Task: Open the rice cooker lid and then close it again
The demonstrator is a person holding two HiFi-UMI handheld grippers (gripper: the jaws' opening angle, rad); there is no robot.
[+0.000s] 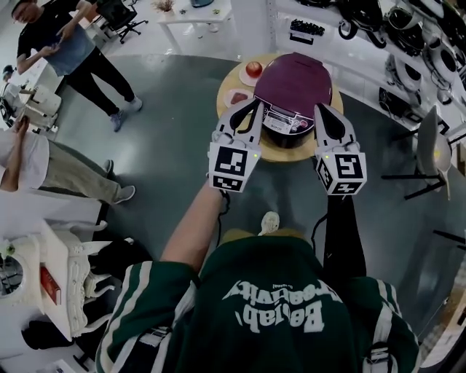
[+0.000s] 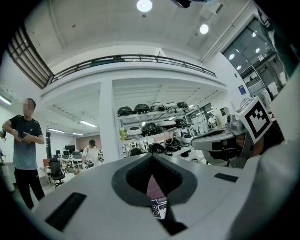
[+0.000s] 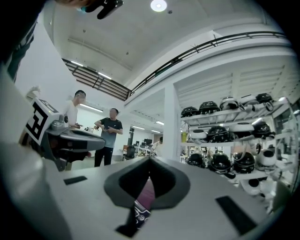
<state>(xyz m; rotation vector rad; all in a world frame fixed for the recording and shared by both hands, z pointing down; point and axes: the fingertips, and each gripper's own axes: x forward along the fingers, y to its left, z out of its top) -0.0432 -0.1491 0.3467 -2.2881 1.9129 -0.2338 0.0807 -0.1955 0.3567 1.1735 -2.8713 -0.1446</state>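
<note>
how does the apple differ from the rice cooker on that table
Size: the rice cooker is far bigger than the apple and covers most of the tabletop.
Colour: the rice cooker is dark purple with a dark control panel; the apple is red.
Place: the rice cooker sits mid-table, its panel toward the person; the apple sits by its far left side.
Both are on the round wooden table.

Bright, even indoor light from round ceiling lamps (image 2: 144, 5) (blown out white in both gripper views). Soft sheen on the grey floor (image 1: 175, 138). Heavily bent toward dark, rounded edges; blurred in the near foreground.
</note>
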